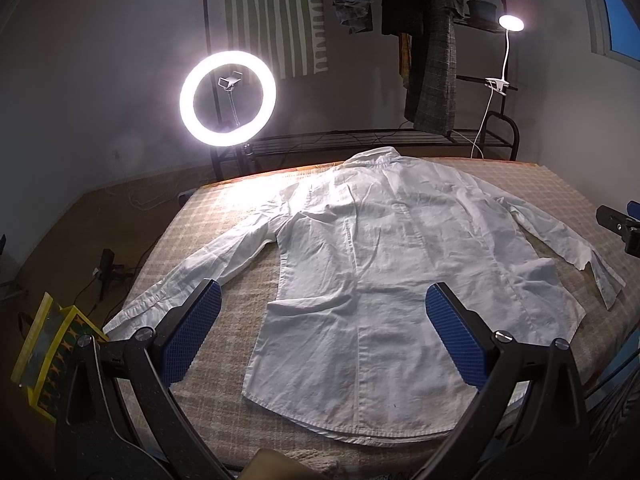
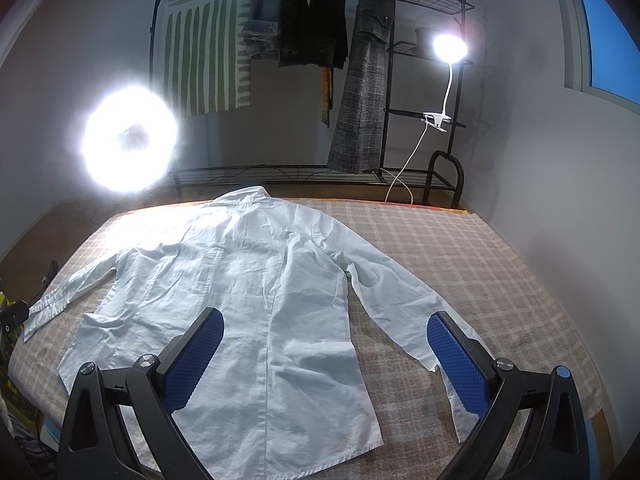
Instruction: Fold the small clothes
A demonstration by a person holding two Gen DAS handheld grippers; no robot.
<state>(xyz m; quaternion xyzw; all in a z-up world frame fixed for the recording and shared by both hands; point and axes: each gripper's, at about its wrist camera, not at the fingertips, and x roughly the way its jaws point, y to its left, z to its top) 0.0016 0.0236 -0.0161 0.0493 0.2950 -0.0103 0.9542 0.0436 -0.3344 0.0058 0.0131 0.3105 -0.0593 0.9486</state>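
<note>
1. A white long-sleeved shirt (image 1: 360, 264) is seen spread flat, back side up, on a checked cover (image 1: 240, 300), with the collar at the far edge and the hem nearest the tongs.
2. The left gripper (image 1: 324, 308) is held above the near part of the shirt with its blue pads spread wide; nothing is held between them. In its view the left sleeve (image 1: 192, 272) runs past the left pad and the hem lies below and ahead.
3. The right gripper (image 2: 326, 334) is likewise held wide open and empty. The body of the shirt lies ahead and between its pads, and the right sleeve (image 2: 400, 292) ends just beside the right pad, with the cuff passing under it.
4. No fold is visible: both sleeves are laid out to the sides and the body is flat, though wrinkled. The step in hand is judged to be the start, before the first grasp.
5. The next move is judged to call for each gripper to be lowered onto a sleeve or a side edge, closed on a single layer of cloth, and carried inward over the back.
6. Whether either pad is touching the cloth cannot be told from these views.
</note>
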